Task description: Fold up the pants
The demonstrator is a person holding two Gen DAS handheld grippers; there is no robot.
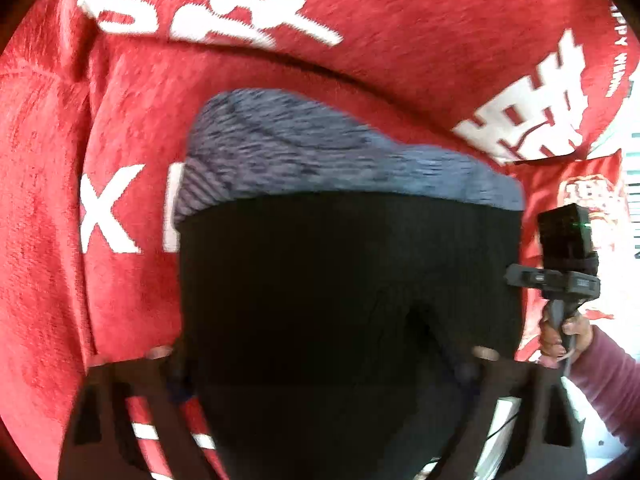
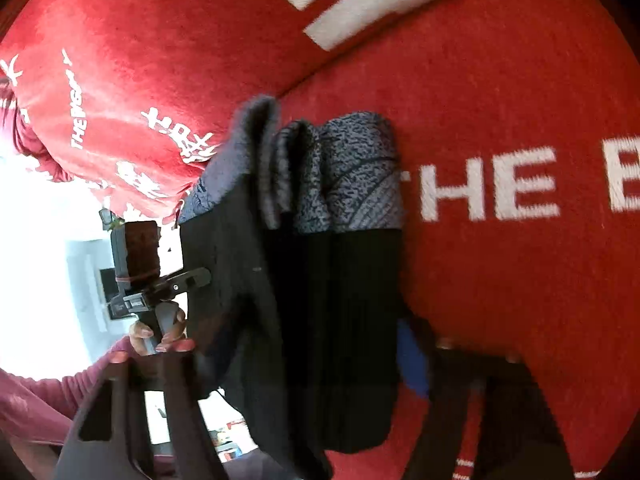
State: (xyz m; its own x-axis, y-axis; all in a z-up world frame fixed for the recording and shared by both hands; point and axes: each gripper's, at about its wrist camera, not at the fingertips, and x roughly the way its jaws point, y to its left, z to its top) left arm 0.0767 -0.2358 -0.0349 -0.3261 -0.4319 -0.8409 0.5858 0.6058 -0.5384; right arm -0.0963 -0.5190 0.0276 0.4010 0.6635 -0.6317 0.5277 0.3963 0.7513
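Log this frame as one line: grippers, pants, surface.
left gripper: pants between fingers, grip unclear | right gripper: same | pants: black, grey cuffs, bunched | surface: red blanket

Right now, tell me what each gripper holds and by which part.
The black pants with a grey waistband lie between the fingers of both grippers, left and right; whether either clamps the fabric cannot be told.

A red plush cover (image 1: 420,32) with large white lettering is spread over the whole surface and is creased into soft folds. A red cushion (image 1: 576,184) with a white print is seen at its edge. Beyond it, a bright, overexposed room (image 2: 48,240) is glimpsed, with pale walls washed out by daylight.
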